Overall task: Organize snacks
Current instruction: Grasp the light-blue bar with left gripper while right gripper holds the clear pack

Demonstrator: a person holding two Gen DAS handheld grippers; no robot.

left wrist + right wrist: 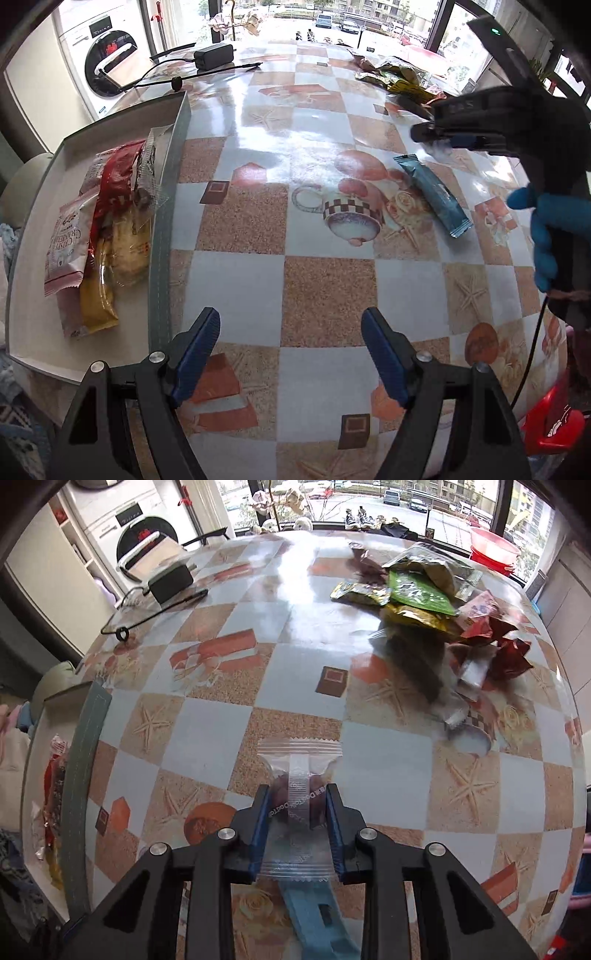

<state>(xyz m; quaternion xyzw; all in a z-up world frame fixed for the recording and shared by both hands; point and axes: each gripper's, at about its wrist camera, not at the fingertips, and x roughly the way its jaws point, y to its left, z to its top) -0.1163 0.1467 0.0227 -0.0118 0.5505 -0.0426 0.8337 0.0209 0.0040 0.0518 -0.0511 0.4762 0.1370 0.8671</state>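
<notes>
My right gripper (298, 805) is shut on a clear-wrapped snack (298, 771) with a dark filling, held above the table. Under it lies a blue snack bar (314, 915), which the left wrist view shows flat on the table as a blue snack bar (432, 194). There the right gripper (439, 138) hangs just over its far end, held by a blue-gloved hand (543, 229). My left gripper (290, 354) stands open over bare tablecloth with nothing between its fingers. A shallow grey-rimmed box (162, 236) to its left holds several snack packs (107, 229).
A heap of loose snack packs (432, 598) lies at the table's far right. A black power adapter (170, 581) with its cable sits at the far left. The box (79, 790) is at the table's left edge. A washing machine (107, 62) stands beyond.
</notes>
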